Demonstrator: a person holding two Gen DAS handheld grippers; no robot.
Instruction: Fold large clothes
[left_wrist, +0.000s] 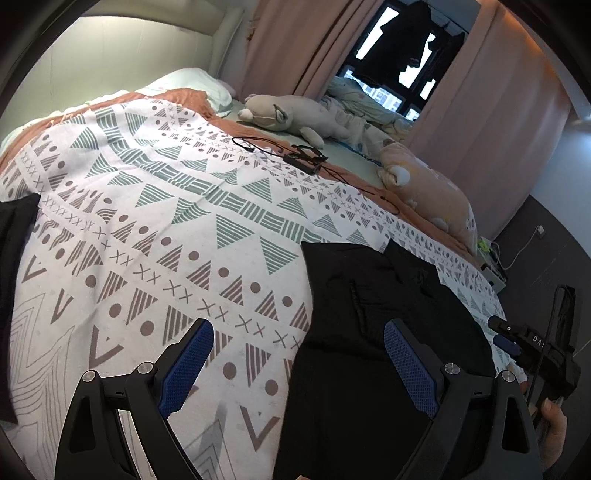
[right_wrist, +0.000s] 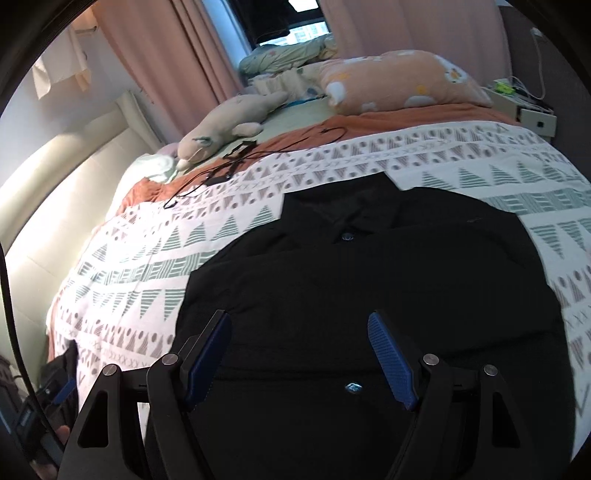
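Black shirt (right_wrist: 369, 266) shows its collar button only from the right gripper (right_wrist: 299, 354); both grippers' fingers spread, released.

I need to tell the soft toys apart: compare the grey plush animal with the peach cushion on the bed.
The grey plush animal is plain grey-beige, while the peach cushion is orange-pink with white and yellow patches. The plush is slimmer with a snout and ears; the cushion is bulkier and rounded. The plush lies nearer the headboard, the cushion nearer the bedside unit. Both lie flat on the far half of the bed.
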